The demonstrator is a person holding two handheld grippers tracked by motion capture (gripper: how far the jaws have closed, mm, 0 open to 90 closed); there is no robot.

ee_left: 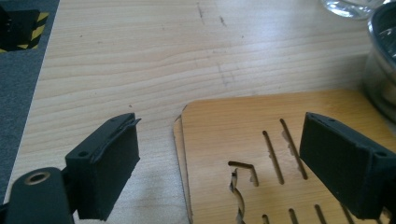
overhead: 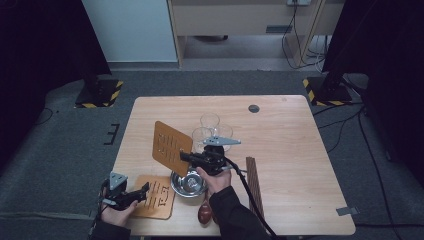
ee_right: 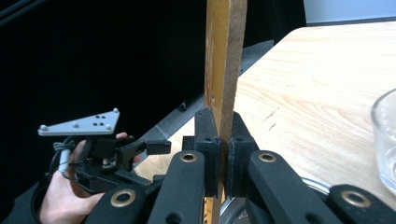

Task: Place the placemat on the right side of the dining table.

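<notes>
My right gripper is shut on the edge of a slotted wooden mat and holds it up, tilted, above the table. In the right gripper view both jaws clamp that mat edge-on at my right gripper. A second slotted wooden mat lies flat at the table's front left. My left gripper hovers at its left edge, jaws apart. In the left gripper view the flat mat sits below my left gripper, untouched by its pads; another mat's edge peeks from beneath.
A metal bowl stands just right of the flat mat, under my right hand. Three clear glasses cluster behind it. A wooden spoon lies at the front edge, and a dark slatted strip lies to the right.
</notes>
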